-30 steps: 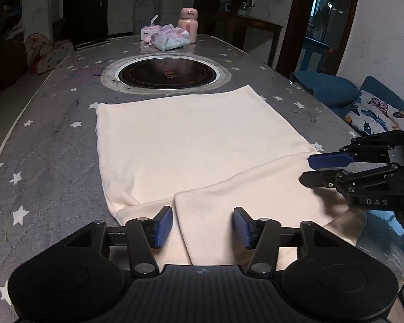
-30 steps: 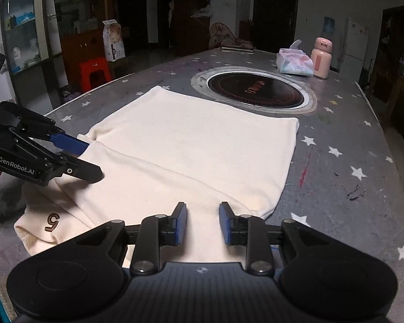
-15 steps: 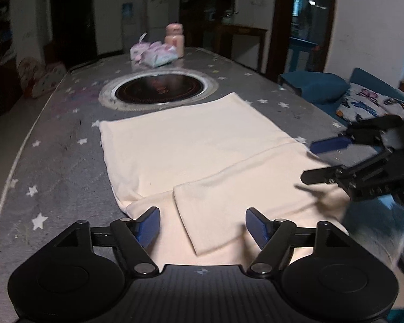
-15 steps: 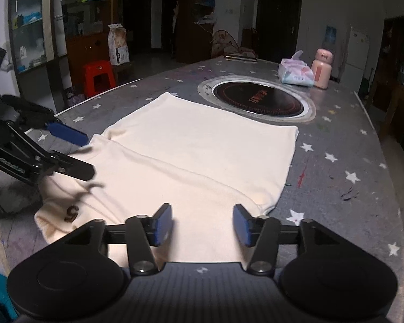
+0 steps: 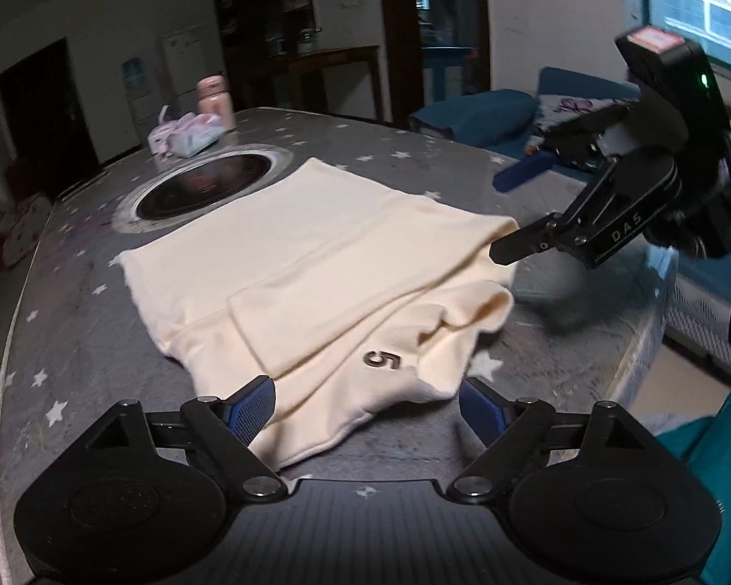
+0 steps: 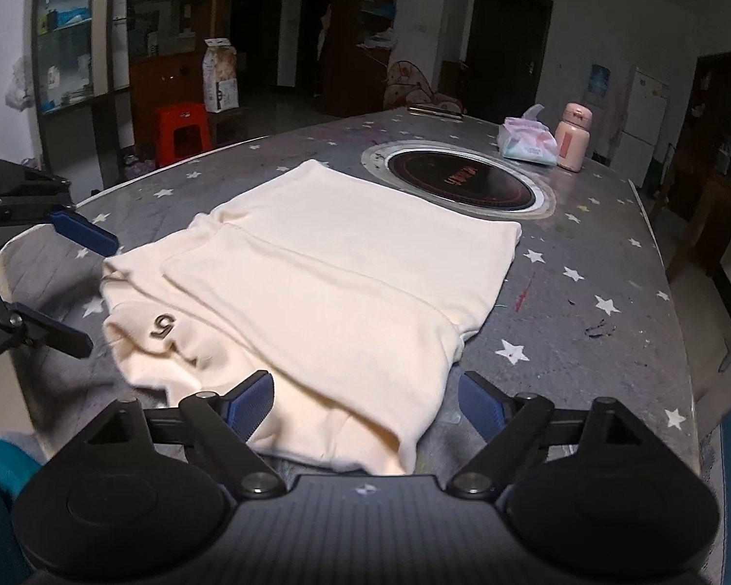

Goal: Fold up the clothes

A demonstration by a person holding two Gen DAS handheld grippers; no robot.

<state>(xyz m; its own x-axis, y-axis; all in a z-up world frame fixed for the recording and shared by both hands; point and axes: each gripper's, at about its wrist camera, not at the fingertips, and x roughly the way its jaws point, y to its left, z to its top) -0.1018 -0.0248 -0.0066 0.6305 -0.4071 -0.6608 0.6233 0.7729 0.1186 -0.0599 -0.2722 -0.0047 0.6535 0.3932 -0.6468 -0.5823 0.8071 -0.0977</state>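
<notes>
On the grey star-patterned table [image 6: 609,263] a cream garment [image 6: 326,282], partly folded with a dark "5" mark [image 6: 163,325] on its near left part, lies flat near the front edge. At its left, the left gripper [image 5: 365,402] has its jaws opening, blue pads apart, the garment's near hem lying between them but not pinched. The right gripper [image 6: 365,402] at the near right is likewise opening over the hem, gripping nothing. Beyond the garment sits a round inset cooktop [image 6: 458,183]; farther right stand a tissue pack [image 6: 526,142] and a pink bottle [image 6: 571,142], touching or nearly so. A red stool [image 6: 182,131] stands far left, off the table.
</notes>
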